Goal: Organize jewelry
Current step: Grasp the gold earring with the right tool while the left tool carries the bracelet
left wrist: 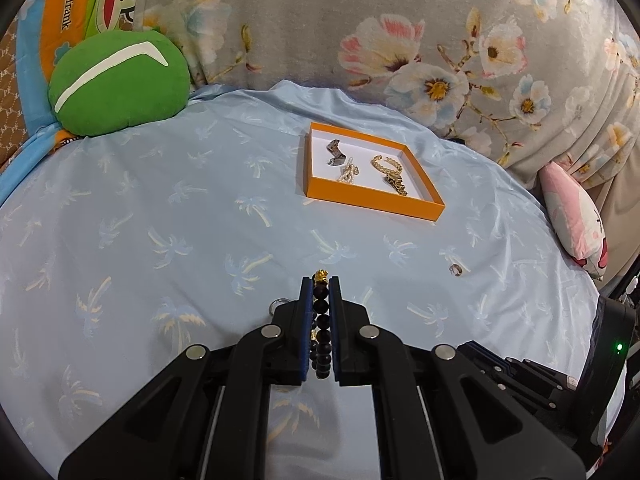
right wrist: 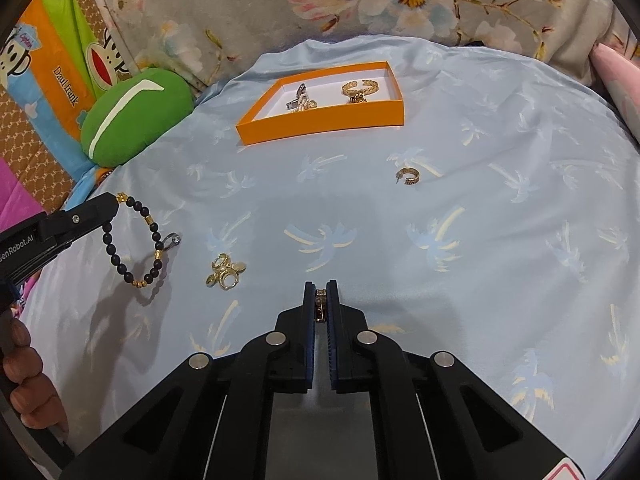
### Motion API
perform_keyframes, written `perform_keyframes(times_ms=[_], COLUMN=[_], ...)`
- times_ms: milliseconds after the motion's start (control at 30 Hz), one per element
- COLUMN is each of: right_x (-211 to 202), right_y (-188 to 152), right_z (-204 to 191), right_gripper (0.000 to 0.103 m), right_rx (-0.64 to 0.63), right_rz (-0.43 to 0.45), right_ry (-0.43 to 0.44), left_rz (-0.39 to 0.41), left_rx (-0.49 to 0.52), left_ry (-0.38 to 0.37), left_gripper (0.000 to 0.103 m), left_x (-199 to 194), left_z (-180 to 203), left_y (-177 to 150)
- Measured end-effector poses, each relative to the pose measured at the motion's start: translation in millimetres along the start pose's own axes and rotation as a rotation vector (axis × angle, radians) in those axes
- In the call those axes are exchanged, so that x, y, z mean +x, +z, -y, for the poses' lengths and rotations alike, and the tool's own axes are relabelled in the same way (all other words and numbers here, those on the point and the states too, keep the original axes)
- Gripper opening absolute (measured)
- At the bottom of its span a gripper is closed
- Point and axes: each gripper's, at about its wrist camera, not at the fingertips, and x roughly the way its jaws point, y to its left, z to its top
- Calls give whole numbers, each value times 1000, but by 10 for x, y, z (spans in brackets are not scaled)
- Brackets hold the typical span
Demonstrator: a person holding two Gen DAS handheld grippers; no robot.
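My left gripper is shut on a black bead bracelet with gold spacers. In the right wrist view that bracelet hangs from the left gripper just above the blue sheet. My right gripper is shut on a small gold jewelry piece low over the sheet. An orange tray further back holds a silver piece, a pearl piece and a gold chain bracelet. Loose on the sheet lie a gold hoop, a cluster of gold rings and a silver ring.
A green round cushion sits at the back left beside a cartoon-print pillow. A floral quilt rises behind the tray, and a pink pillow lies at the right. A person's hand grips the left tool's handle.
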Motion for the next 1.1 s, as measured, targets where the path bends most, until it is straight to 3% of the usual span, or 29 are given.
perform_keyframes(times_ms=[267,667,1100], right_x=[-104,-195,35], right_y=[103,318,1156], right_z=[72,300,299], right_gripper=[4,4,4], right_rx=[8,29,-30], right_rz=[35,81,148], right_ry=[-14,-41,8], left_rz=[24,66,75], left_rx=[2,4,77], left_ry=[-5,45,21], left_gripper=[7,7,7], left_x=[-116,-200,241], left_z=[-3,-122,157], left_y=[64,282,769])
